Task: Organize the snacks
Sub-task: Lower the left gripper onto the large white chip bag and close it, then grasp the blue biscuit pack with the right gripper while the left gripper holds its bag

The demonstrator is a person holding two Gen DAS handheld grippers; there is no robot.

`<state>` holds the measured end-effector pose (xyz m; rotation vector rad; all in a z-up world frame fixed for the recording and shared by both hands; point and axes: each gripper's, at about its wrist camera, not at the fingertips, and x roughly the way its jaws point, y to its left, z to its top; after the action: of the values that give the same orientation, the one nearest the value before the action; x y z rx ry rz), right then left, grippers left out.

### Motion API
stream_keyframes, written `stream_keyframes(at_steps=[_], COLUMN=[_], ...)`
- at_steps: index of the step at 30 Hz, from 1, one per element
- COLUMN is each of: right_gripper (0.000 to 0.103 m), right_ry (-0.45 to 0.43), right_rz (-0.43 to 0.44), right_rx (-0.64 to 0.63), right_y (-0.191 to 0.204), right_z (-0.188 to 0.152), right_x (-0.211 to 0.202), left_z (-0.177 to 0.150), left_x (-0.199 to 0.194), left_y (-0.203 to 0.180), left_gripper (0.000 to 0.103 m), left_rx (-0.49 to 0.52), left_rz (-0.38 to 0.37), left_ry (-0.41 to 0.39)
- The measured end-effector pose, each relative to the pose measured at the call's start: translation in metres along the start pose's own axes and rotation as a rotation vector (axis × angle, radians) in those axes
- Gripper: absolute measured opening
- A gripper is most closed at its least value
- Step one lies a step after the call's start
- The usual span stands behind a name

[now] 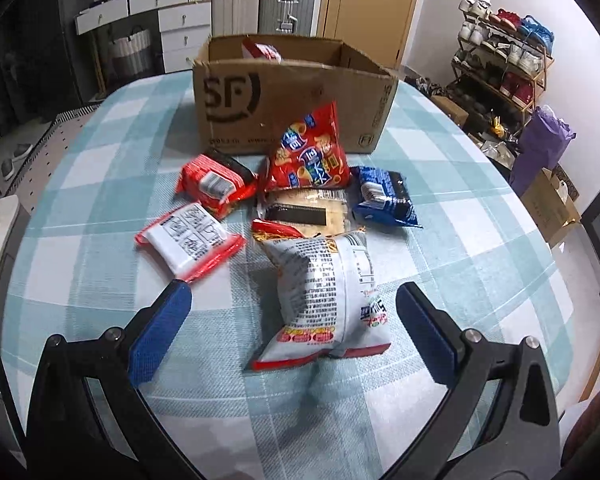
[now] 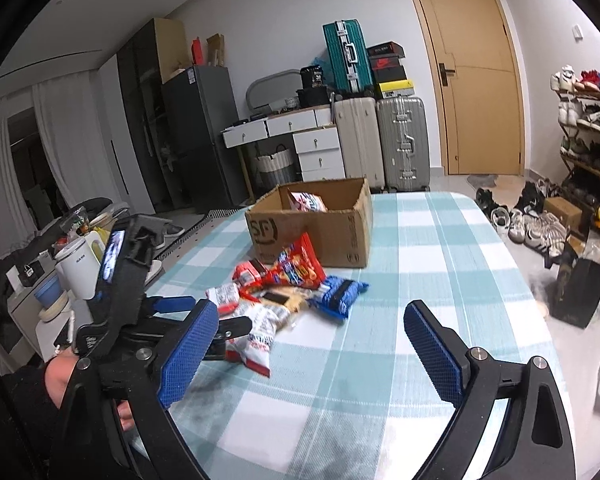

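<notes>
My left hand-held gripper (image 1: 294, 322) gapes wide around the white snack bag (image 1: 326, 296), gripping nothing. My right hand-held gripper (image 2: 312, 344) hangs open, empty. The cardboard box (image 1: 284, 100) reads "SF".

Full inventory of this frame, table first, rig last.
Brown cardboard box: 1, far end of the table, open.
Red-white snack bag: 1, inside the box.
Red puffed snack bag: 1, leaning on the box front.
Silver-white snack bag: 1, nearest, between the left fingers.
Red packets: 2, left of the pile.
Blue packet: 1, right.
Clear cracker pack: 1, centre.
Checked tablecloth: 1, teal-white.
Left gripper: open.
Right gripper: open, empty.
</notes>
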<state>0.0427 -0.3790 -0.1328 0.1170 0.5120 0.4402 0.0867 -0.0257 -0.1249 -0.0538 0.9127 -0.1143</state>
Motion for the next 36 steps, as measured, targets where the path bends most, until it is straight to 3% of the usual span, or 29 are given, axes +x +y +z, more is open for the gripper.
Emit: stream_keyframes(at_steps=[14,17,19,20,21,28,36], right_gripper=[0.096,0.096,0.096,0.096,0.096,0.096,0.096], right_ry=[0.029,0.034,0.035,0.036,0.036,0.047,0.074], right_rz=[-0.02,-0.027,-0.03,-0.031,-0.031,-0.027,-0.021], right_rx=[0.078,0.086,0.089,0.092,0.094,0.106,0.111], right_y=[-0.023,-0.025,-0.026,-0.027,-0.027,-0.029,-0.028], right_z=[-0.028,-0.03,-0.031,-0.032,-0.033,-0.037,-0.039], right_x=[0.002,0.001,0.0,0.0,-0.001,0.003,0.013], left_z=[0.012,0.013,0.014,0.014,0.014,0.009,0.006], left_x=[0.054,0.062,0.067,0.068,0.068,0.065,0.057], left_y=[-0.006,-0.005,-0.005,-0.006,-0.006,0.002,0.005], left_gripper=[0.101,0.089,0.068,0.05,0.047,0.04,0.04], left_rx=[0.01,0.01,0.007,0.008,0.012,0.006,0.004], left_rz=[0.015,0.013,-0.015,-0.031,-0.029,-0.102,-0.111], left_ry=[0.05,0.05,0.052,0.053,0.049,0.041,0.025])
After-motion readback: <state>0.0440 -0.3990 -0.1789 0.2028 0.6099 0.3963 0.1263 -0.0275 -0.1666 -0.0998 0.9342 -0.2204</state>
